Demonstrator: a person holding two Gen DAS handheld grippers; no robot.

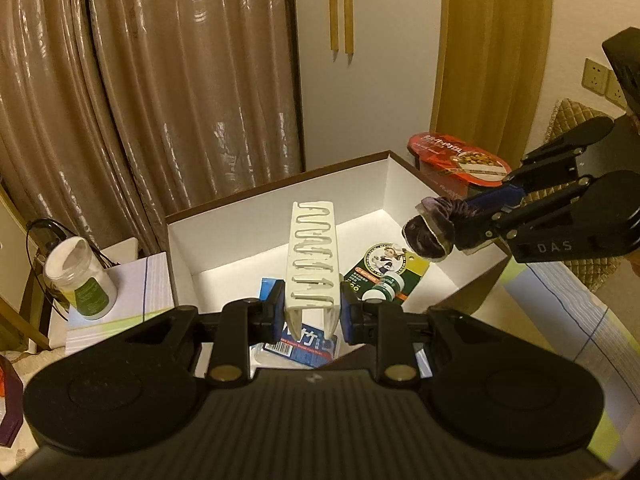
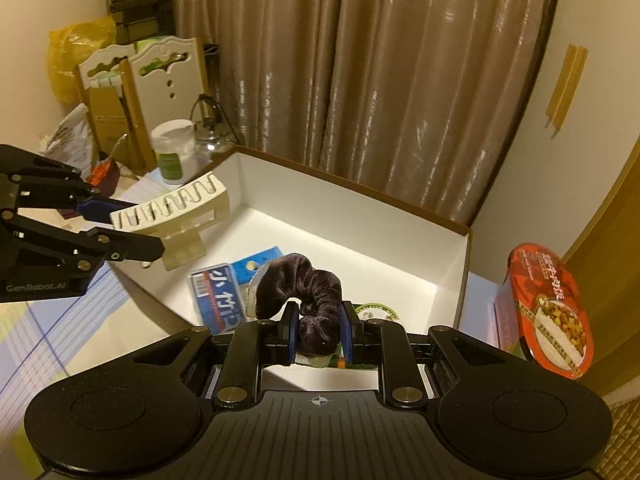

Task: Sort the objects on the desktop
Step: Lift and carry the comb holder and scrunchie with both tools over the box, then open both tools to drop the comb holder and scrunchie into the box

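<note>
My left gripper (image 1: 312,314) is shut on a cream slotted plastic stand (image 1: 314,256) and holds it above the open white box (image 1: 280,204). The stand also shows in the right wrist view (image 2: 172,204), over the box's left edge. My right gripper (image 2: 319,330) is shut on a dark purple velvet scrunchie (image 2: 308,292) with a card tag, above the box (image 2: 360,216). The scrunchie shows at the right in the left wrist view (image 1: 430,232). In the box lie a blue packet (image 2: 224,292) and a green carded item (image 1: 384,276).
A red instant-food bowl (image 2: 548,312) stands right of the box. A white jar with a green label (image 1: 80,276) stands on papers left of it. Brown curtains hang behind. A chair and clutter (image 2: 120,92) are at the far left.
</note>
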